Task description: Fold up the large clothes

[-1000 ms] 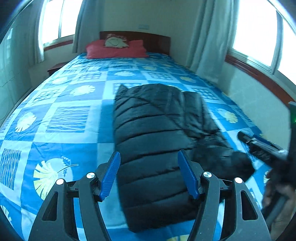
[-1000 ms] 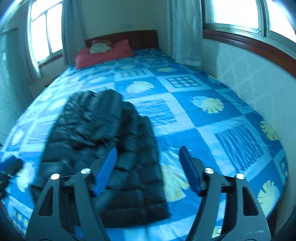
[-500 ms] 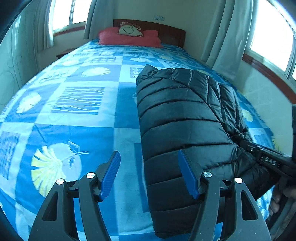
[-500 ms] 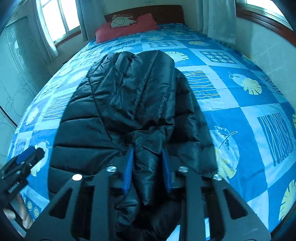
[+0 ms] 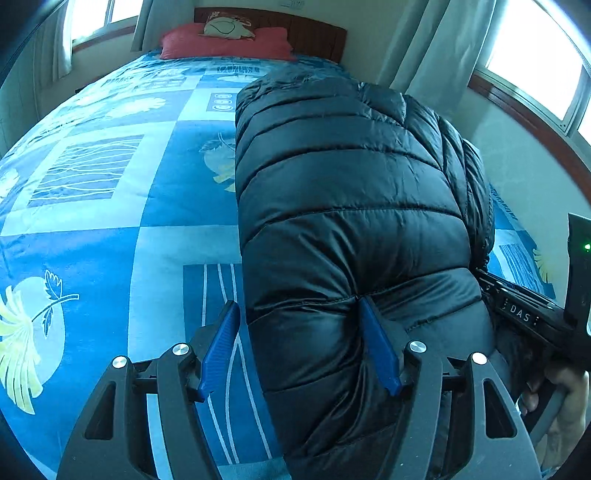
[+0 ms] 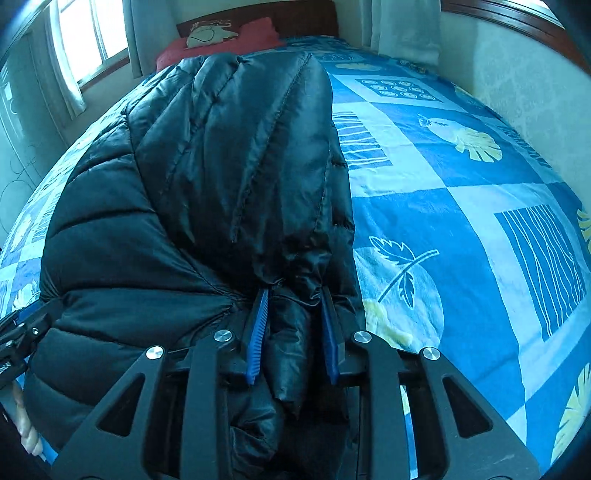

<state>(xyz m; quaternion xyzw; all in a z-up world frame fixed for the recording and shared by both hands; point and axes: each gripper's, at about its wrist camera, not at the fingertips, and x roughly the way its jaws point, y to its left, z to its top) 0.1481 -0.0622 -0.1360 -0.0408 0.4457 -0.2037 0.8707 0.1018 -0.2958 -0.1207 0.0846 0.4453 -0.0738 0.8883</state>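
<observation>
Left view: black quilted jacket lying lengthwise on the blue patterned bed, puffy and glossy; left gripper with jaws wide astride its near edge. Right view: right gripper with jaws narrow, pinching a bunched fold of jacket.

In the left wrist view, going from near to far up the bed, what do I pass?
Left claw → black puffer jacket → red pillow → wooden headboard.

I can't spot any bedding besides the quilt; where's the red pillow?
The red pillow lies at the far head of the bed, against the wooden headboard, beyond the black jacket.
</observation>
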